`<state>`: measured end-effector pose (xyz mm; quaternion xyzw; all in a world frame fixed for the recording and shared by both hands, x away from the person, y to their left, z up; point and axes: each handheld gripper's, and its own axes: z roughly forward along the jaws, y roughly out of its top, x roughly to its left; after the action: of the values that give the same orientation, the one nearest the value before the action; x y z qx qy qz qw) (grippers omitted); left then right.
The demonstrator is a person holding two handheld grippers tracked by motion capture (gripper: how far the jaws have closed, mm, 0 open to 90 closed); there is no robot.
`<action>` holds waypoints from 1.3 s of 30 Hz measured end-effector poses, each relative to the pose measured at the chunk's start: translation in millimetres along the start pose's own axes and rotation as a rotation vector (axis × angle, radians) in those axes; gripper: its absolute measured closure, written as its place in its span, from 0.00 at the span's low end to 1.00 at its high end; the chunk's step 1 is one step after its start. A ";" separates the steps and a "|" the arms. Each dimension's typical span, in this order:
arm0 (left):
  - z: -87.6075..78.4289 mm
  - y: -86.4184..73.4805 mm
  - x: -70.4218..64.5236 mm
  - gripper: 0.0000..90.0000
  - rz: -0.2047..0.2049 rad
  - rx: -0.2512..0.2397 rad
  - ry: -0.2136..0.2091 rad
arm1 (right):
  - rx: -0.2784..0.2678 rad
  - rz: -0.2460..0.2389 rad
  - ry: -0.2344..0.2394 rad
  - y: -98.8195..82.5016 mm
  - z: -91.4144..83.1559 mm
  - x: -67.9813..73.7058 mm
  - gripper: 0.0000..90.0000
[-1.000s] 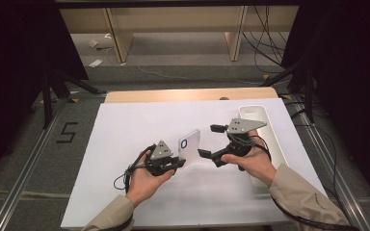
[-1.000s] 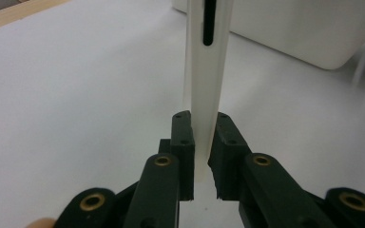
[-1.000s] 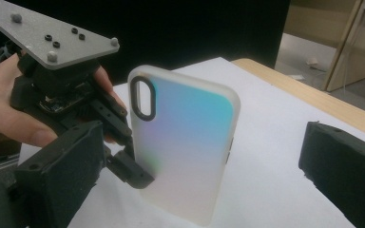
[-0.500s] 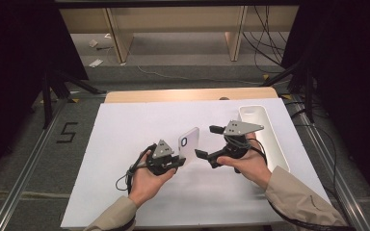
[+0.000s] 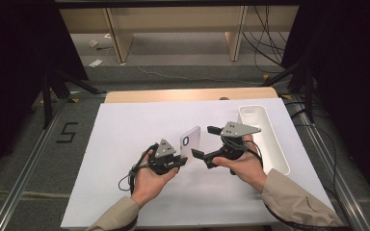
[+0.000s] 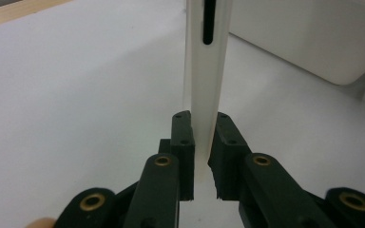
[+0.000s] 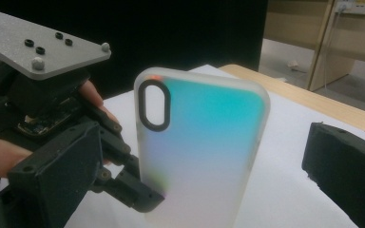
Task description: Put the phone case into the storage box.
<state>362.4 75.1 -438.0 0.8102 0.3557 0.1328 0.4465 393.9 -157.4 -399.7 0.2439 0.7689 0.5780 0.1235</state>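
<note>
Item 1: phone case (image 5: 191,141), translucent white with an iridescent blue-green sheen and a black oval camera cut-out near its top. It stands upright on edge above the middle of the bench (image 5: 125,144), between the two hands. In the left gripper view the phone case (image 6: 205,71) is seen edge-on, rising straight up from between the jaws. In the right gripper view its broad face (image 7: 204,147) is turned to the camera, cut-out at upper left.

Item 2: left claw (image 5: 176,161), held in the person's left hand at near centre. Its jaws are nearly closed and clamp the bottom edge of the case, one pad pressed on each face. The left claw (image 7: 142,194) also appears in the right gripper view, gripping the case's lower corner, grey three-cornered plate on top.

Item 3: right claw (image 5: 207,147), held in the person's right hand just right of the case. Its jaws stand wide apart, one near the case's far top edge and one near its lower edge; nothing is held, and no pad touches the case.

Item 4: white tray (image 5: 250,113), long, with rounded ends, lying at the right side of the bench, running near to far.

Item 5: bench, covered with a white sheet; a wooden strip shows along its far edge.
</note>
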 end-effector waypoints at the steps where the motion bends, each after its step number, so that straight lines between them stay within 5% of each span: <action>1: 0.5 0.1 -0.5 0.89 -0.001 0.000 0.003 | -0.002 0.004 -0.005 -0.3 0.9 0.6 0.01; 23: 9.2 4.6 -11.6 0.89 -0.005 0.005 -0.008 | -0.025 0.035 -0.108 -1.2 14.8 3.1 0.06; 39: 9.8 5.0 -12.5 0.89 -0.009 -0.002 -0.007 | -0.039 0.045 -0.134 -3.8 18.9 7.8 0.18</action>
<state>361.1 58.5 -438.2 0.8086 0.3575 0.1285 0.4492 395.3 -138.5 -408.3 0.2966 0.7417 0.5780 0.1666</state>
